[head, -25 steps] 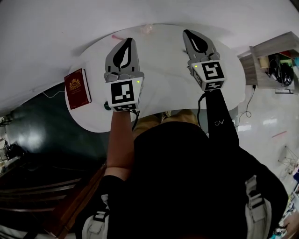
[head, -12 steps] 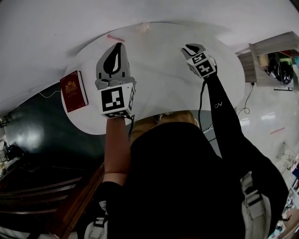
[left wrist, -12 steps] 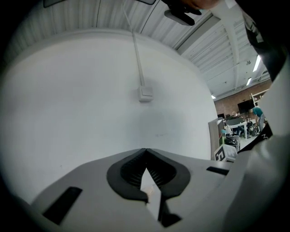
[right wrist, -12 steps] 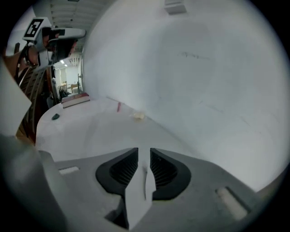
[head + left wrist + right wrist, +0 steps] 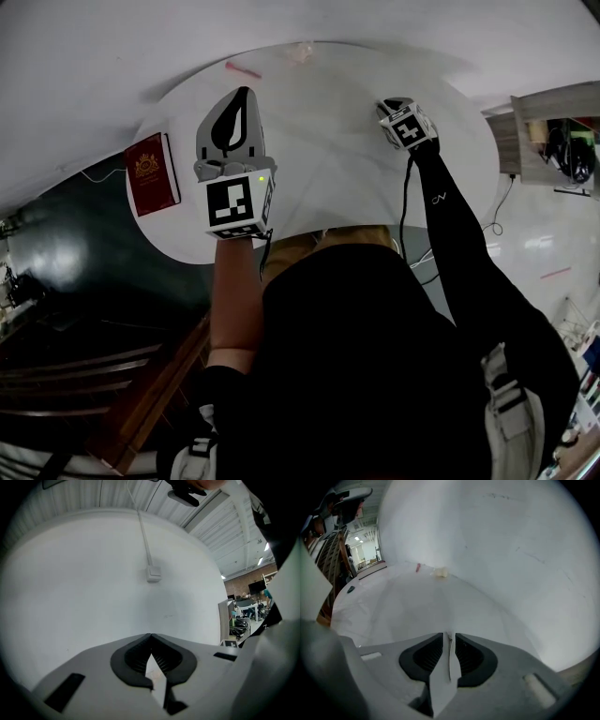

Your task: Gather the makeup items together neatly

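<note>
White table [image 5: 328,159]: round, filled mid-frame
Red booklet [image 5: 155,174]: sat at its left edge
Pink stick [image 5: 243,68]: top edge
Left gripper [image 5: 241,97]: fingers were closed, empty
Right gripper [image 5: 396,105]: fingers had just been opening, slim gap, nothing inside

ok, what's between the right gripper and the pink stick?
Bare table, in the right gripper view. A cream item lies beside the pink stick. The right gripper has just opened its fingers, nothing between them.

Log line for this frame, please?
left gripper shut, empty | right gripper tilted down over table, jaws just opened, empty | pink item, pale item at far edge | red booklet at left edge
</note>
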Tool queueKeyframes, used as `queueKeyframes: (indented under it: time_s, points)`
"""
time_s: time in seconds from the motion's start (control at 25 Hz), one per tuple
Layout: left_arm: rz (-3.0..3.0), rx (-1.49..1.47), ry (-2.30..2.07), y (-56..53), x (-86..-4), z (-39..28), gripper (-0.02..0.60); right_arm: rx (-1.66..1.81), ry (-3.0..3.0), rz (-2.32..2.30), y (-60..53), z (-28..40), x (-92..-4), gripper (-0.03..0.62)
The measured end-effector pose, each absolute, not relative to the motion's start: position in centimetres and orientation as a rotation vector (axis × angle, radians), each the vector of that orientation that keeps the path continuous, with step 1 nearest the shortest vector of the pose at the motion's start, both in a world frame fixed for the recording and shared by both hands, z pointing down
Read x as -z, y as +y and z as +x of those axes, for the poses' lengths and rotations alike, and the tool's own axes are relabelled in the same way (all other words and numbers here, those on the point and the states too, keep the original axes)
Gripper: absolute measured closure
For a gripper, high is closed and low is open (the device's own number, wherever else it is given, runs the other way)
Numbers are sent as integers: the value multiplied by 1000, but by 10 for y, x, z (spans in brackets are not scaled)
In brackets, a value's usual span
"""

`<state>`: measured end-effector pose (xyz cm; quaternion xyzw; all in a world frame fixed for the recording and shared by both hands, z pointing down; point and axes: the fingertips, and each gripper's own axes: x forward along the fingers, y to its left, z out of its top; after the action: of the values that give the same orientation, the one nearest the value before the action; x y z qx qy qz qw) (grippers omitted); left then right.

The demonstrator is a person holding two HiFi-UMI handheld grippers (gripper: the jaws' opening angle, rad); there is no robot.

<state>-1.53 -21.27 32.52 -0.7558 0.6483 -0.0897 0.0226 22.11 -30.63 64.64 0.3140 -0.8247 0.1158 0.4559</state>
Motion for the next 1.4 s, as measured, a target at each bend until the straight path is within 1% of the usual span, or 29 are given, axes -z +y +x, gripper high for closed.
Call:
queueKeyframes:
  time_s: [0.12,0.2,0.32,0.52,0.8,1.0,1.2,1.4]
  points:
    - [-2336,282,2014,-215,-326,-17,572,-354,-2001,771,-303,225,-658,528]
    - [-2336,290,2014,-216,-327,-17,572,-356,-2004,743,-300,222,-660,564]
    - [-2348,286,1992,-219,-323,-14,572,-367,-2065,775,-301,214,-645,569]
    - [-2348,262,1969,-223,-318,-9,572,-397,-2343,1055,-312,196,-552,569]
    - [-2370,228,1925,-230,-315,8,572,-249,-2570,1366,-303,186,-435,569]
    - [-2362,219,1897,-231,-307,15,572,-40,-2707,1529,-289,185,-357,569]
    - [-2350,196,1888,-223,-296,15,572,-66,-2715,1499,-286,174,-350,569]
    - [-2307,177,1939,-211,-293,-11,572,-105,-2718,1463,-279,149,-356,569]
